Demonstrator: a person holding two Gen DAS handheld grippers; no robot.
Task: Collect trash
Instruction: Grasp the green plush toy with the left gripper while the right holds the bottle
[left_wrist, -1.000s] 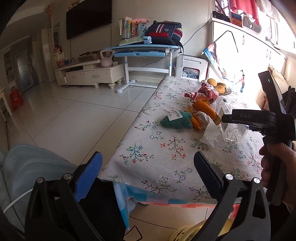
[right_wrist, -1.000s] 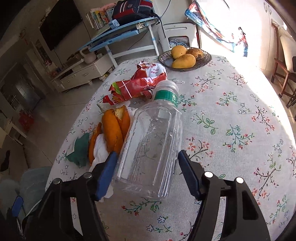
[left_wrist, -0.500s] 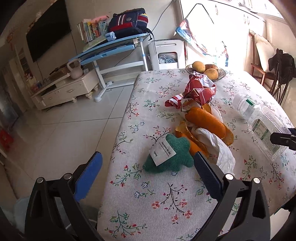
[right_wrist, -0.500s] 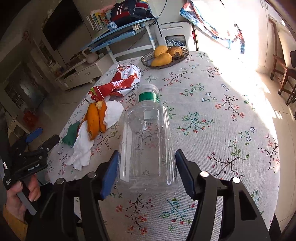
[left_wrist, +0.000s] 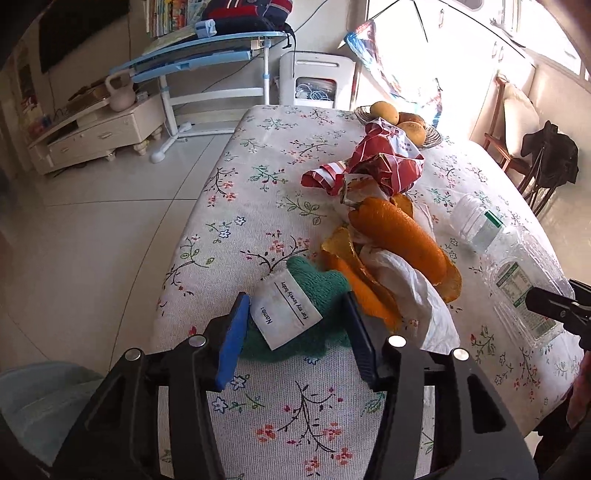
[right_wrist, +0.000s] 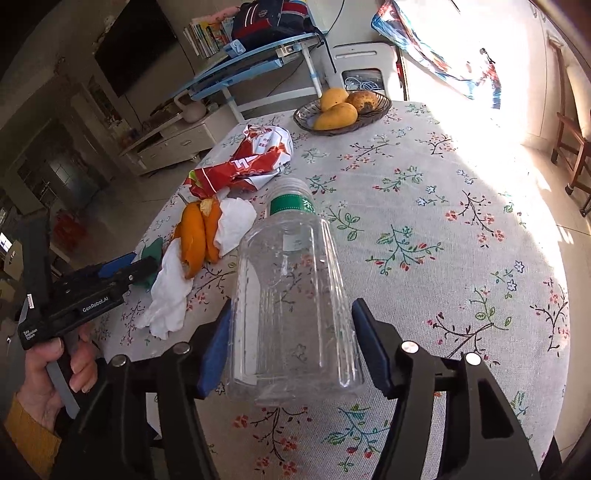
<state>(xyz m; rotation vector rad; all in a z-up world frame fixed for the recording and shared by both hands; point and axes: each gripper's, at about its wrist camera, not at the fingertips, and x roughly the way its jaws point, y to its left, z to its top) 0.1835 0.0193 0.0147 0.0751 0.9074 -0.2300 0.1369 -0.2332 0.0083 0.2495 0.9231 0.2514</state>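
A green plush toy with a white name tag lies near the table's left edge. My left gripper has its jaws closing around it, and both pads touch its sides. From the right wrist view, the left gripper reaches the toy. My right gripper is shut on a clear plastic bottle with a green label, held over the table. The bottle also shows at the right of the left wrist view. Orange peels, a white tissue and a red wrapper lie between toy and bottle.
A wire bowl of mangoes stands at the table's far end. The floral tablecloth is bare on the sunlit right side. A wooden chair stands beyond the right edge. A blue desk stands behind, with tiled floor to the left.
My left gripper has moved in from off the table's corner to the green toy, and its jaws have narrowed around it. The right gripper keeps hold of the bottle.
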